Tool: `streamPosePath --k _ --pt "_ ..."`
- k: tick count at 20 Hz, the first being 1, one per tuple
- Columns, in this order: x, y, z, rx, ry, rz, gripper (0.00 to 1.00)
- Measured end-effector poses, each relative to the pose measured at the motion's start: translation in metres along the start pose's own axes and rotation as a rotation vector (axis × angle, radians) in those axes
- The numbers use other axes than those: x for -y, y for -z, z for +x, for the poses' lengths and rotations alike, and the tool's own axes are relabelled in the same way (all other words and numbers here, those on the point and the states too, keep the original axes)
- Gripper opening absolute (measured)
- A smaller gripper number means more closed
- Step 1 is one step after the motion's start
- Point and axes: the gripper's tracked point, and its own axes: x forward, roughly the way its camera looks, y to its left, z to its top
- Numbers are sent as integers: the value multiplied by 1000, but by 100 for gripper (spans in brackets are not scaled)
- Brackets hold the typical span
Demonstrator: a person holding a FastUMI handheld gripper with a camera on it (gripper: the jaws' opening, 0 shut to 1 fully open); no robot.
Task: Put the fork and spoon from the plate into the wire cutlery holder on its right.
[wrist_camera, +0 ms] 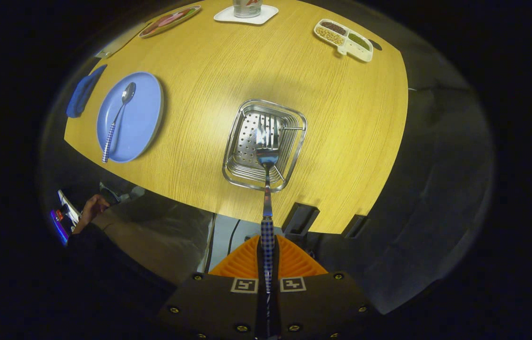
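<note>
- Gripper view looked down on my tool, its two fingers clenched on the checked handle of the fork, both pressing on it from either side.
- My fork hung tines-down over the wire cutlery holder; whether the tines touched its floor, I could not tell.
- That holder was a square basket of shiny metal wire with a perforated plate inside, standing on the wood-grain surface.
- Well to the holder's left sat the round blue plate, smooth and glossy, with the spoon lying on it, bowl away from me, its checked handle reaching the near rim.
- Beyond lay a white divided dish with three compartments of small grains or beans.
- A folded blue cloth lay just beside the plate.
</note>
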Motion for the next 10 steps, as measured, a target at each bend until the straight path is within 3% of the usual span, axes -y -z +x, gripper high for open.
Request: streamPosePath --k 10 --pt "11 -14 15 -159 50 -66 3"
